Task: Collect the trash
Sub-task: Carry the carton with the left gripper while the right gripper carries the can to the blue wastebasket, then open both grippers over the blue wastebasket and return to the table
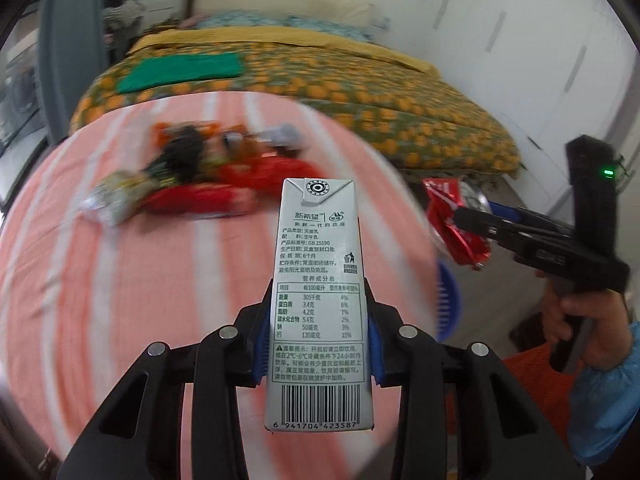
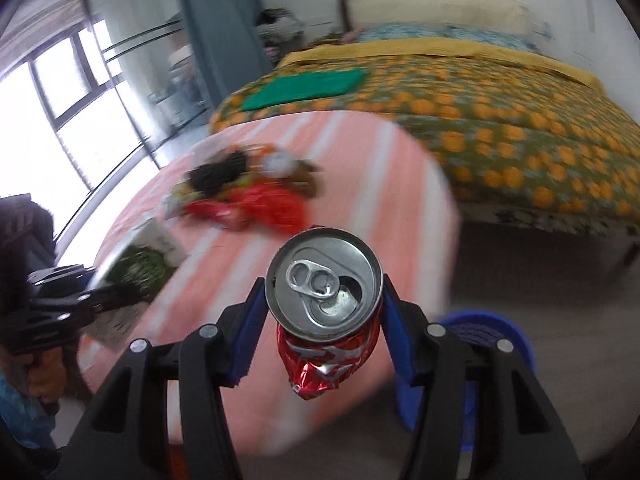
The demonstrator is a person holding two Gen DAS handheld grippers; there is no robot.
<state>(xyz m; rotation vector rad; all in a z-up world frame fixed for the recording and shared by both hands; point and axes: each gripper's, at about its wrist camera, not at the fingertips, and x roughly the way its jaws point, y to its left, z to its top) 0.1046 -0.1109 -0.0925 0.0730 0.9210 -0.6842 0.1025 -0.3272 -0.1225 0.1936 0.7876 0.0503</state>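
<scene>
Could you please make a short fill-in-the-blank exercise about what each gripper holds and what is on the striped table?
1. The left gripper is shut on a grey milk ____.
2. The right gripper is shut on a crushed red ____.
3. More trash lies in a pile on the pink striped ____.
4. The basket on the floor beside the table is ____ in colour.

Missing words: carton; can; tablecloth; blue
</scene>
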